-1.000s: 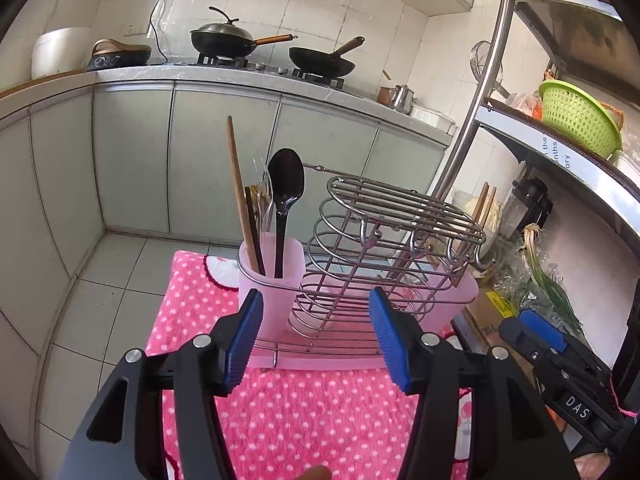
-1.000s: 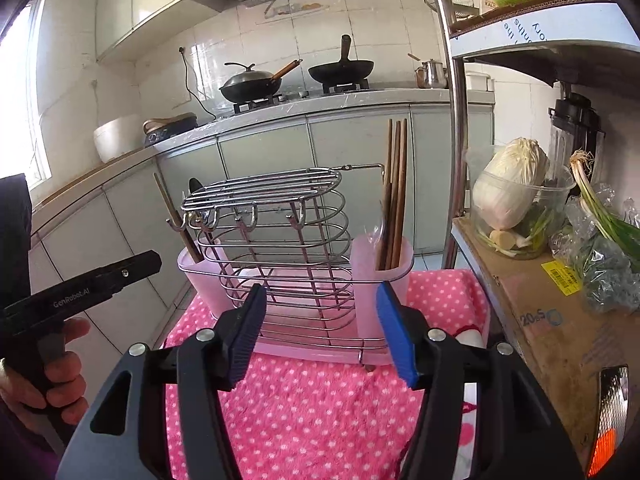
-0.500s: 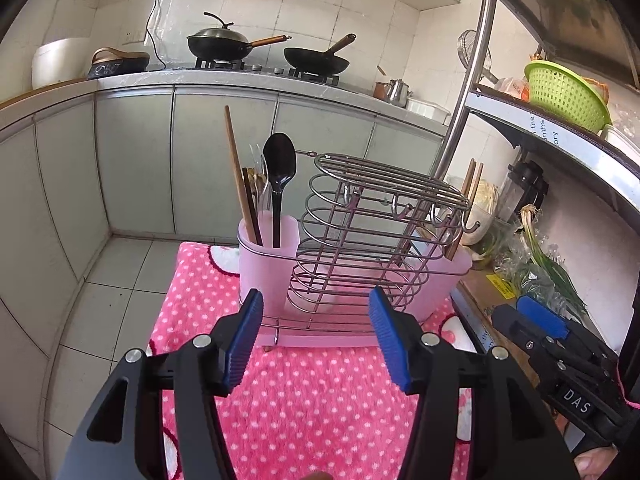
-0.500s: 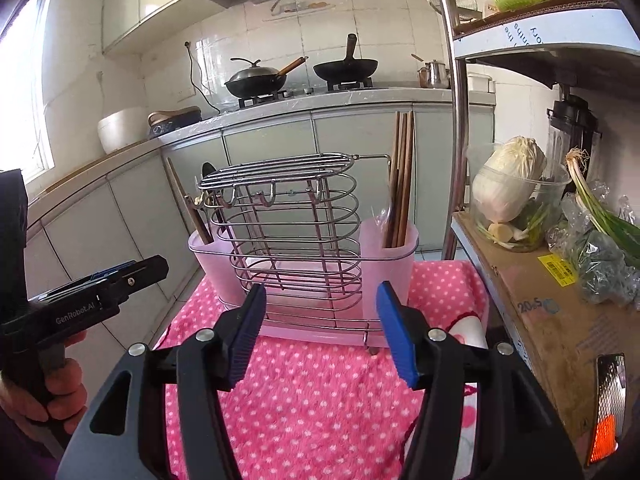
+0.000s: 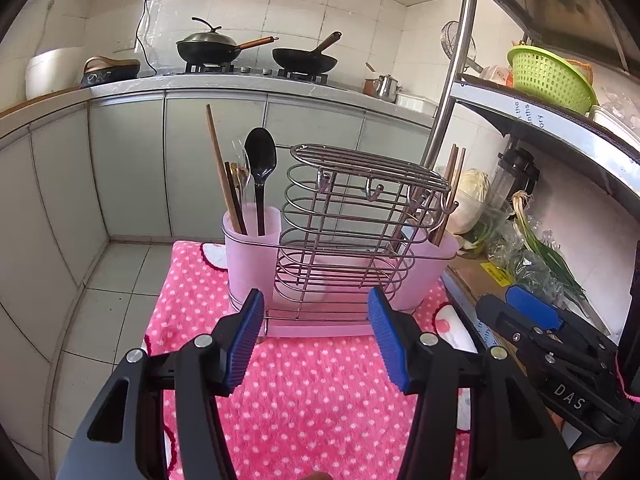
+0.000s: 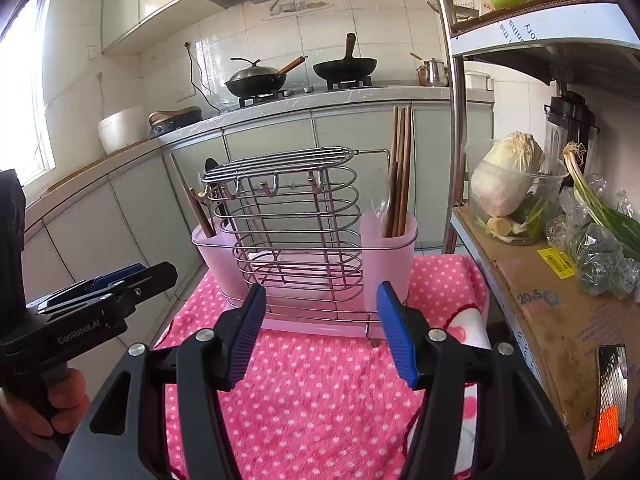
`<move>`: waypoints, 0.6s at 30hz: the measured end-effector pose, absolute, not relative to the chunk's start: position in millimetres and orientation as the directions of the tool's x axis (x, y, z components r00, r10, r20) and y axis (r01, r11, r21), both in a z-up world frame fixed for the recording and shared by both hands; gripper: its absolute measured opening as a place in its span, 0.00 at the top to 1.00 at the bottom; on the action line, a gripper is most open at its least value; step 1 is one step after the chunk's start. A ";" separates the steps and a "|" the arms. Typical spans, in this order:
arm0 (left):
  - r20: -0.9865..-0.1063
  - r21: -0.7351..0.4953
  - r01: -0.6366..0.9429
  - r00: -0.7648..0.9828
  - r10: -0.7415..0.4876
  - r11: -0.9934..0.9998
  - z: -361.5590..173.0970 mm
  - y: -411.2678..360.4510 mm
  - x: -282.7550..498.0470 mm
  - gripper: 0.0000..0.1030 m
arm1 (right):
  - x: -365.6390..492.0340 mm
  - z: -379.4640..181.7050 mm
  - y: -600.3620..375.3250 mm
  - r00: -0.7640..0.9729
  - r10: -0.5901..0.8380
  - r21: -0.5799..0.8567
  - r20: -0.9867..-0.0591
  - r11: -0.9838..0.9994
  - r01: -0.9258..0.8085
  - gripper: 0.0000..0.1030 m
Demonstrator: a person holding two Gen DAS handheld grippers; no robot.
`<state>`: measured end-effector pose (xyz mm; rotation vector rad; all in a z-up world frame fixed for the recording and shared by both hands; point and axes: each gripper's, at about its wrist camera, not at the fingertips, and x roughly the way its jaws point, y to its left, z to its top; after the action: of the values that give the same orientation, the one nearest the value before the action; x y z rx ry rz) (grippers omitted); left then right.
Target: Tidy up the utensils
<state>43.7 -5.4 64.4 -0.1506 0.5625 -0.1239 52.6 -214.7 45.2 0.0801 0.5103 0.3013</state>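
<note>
A wire utensil rack with 2 pink cups is seen on a pink dotted cloth, a black spoon and wooden utensils held in one cup, chopsticks in the other, while the left gripper and right gripper are held open and empty before it.

"DAS" stands in white on the black body of the right gripper — seen from the left wrist. "GenRobot.AI" runs along the left gripper. The cardboard box reads "20", then unclear characters — partly legible.
</note>
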 end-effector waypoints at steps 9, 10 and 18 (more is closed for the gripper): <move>-0.517 -0.176 0.084 0.840 -0.165 0.981 64.4 -7.9 39.3 0.48 | 50.1 43.8 -214.7 0.829 0.307 0.149 -0.468 0.952 -0.268 0.44; -0.516 -0.175 0.084 0.841 -0.165 0.981 64.5 -7.8 38.7 0.48 | 49.8 44.1 -214.7 0.829 0.307 0.149 -0.467 0.952 -0.269 0.44; -0.515 -0.179 0.086 0.840 -0.168 0.980 64.9 -6.8 37.4 0.48 | 50.4 44.4 -213.3 0.827 0.308 0.147 -0.470 0.951 -0.271 0.44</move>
<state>37.4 -6.8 64.9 -0.1513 0.5575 -0.1350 50.4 -213.3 44.4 0.0750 0.5121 0.3081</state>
